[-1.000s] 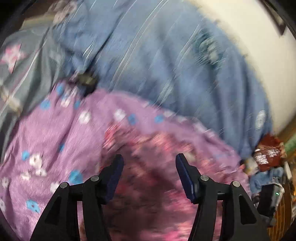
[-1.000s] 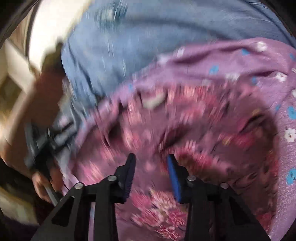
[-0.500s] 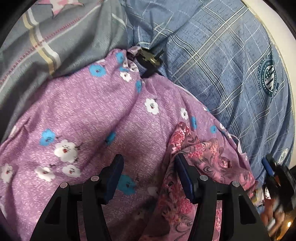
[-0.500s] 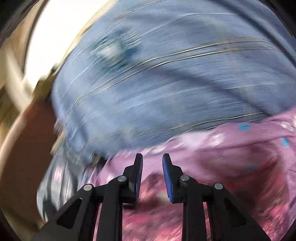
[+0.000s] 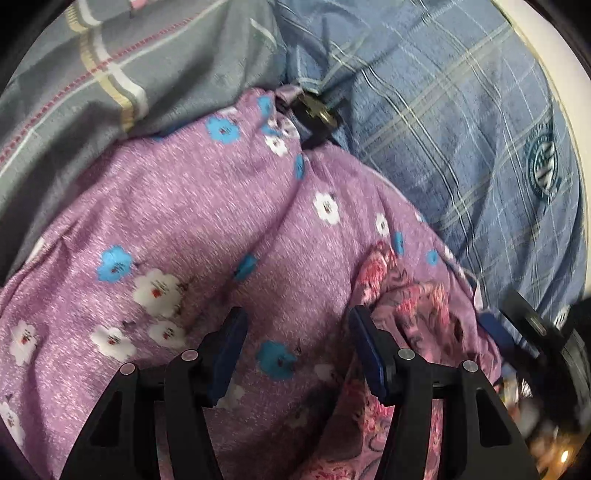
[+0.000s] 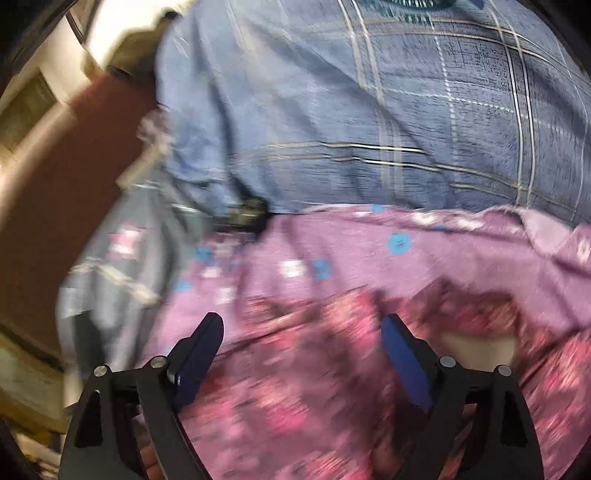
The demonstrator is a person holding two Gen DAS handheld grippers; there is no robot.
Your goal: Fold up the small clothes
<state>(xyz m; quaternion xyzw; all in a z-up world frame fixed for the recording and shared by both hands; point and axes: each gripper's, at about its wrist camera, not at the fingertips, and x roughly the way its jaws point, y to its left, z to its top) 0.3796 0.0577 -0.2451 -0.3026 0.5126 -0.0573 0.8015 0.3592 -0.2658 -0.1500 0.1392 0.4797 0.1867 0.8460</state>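
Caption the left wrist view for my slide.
Open left hand-held gripper over purple flowered cloth, pink floral garment alongside.

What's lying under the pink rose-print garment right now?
The pink rose-print garment lies on the purple flowered cloth, which spreads out from beneath it. Whatever is under the garment's middle is covered.

bedding: blue plaid sheet [image 5: 461, 122] – grey plaid cover [image 5: 110, 74] | wall: pale, brightly lit [image 6: 107, 33]
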